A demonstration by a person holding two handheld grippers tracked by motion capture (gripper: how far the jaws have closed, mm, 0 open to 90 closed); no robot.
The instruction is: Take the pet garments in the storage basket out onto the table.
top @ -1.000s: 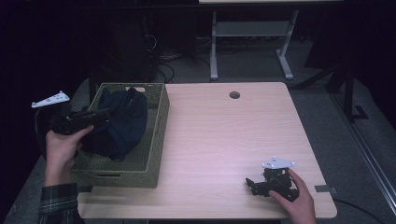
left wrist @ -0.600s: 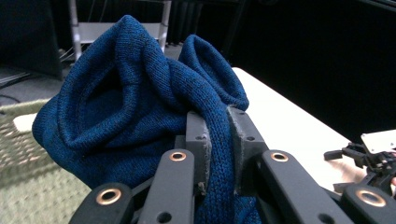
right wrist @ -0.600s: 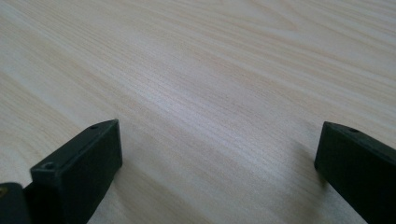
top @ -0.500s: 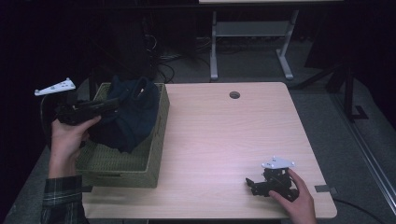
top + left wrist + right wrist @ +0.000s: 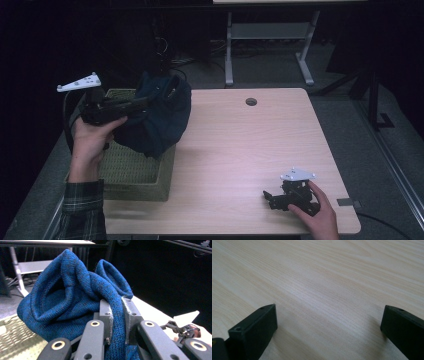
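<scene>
Dark blue knitted garment (image 5: 160, 117) hung bunched at the left of the high view, above the woven olive-green basket (image 5: 132, 172), its fabric pinched tight between the jaws of the left gripper (image 5: 117, 315). At the lower right, the right gripper (image 5: 270, 197) rested on the pale wooden table (image 5: 250, 150), jaws spread wide apart.
</scene>
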